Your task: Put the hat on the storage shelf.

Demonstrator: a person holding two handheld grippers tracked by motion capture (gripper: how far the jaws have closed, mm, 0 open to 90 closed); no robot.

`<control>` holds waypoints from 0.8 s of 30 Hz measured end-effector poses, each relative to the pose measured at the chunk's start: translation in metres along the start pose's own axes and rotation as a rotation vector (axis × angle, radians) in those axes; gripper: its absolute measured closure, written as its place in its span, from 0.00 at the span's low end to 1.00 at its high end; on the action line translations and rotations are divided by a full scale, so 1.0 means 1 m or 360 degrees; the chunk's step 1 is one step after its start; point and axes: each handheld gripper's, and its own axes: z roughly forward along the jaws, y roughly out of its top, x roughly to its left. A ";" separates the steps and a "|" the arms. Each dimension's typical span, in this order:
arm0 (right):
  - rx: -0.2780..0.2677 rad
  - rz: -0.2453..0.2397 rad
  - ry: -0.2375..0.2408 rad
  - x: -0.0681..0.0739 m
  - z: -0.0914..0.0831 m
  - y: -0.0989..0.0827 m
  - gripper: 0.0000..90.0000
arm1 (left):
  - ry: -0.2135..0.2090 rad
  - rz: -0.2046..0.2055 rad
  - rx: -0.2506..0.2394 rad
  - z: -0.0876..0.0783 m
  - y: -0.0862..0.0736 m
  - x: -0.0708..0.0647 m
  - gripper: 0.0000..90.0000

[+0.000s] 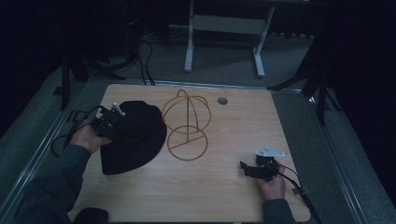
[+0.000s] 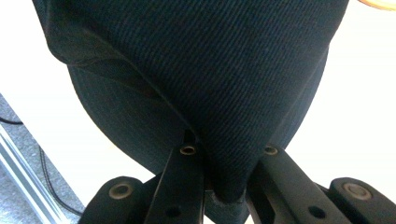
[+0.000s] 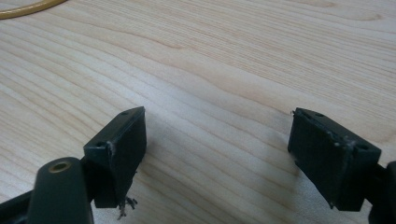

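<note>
Left gripper is clamped on a fold of the black fabric brimmed hat, which lies on the wooden table just left of the gold wire hat stand. Right gripper rests near the table's right front, jaws wide apart, holding nothing. Likely next: lift the hat clear of the stand's dome before lowering, keeping the pinch deep so the cloth doesn't slip.

The setting was a dim lab or recording studio: a pale wood-grain surface stood on grey carpet, flanked by black tripod stands, loose cables and a white desk frame beyond.
</note>
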 end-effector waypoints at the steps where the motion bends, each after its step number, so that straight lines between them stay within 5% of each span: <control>1: 0.0000 0.0001 0.0000 0.000 0.000 0.000 0.21 | 0.0003 0.0002 0.0000 -0.001 0.000 0.000 0.97; 24: 0.0000 0.0000 0.0000 0.000 0.000 0.000 0.22 | 0.0054 0.0012 -0.0070 -0.021 -0.003 0.005 0.98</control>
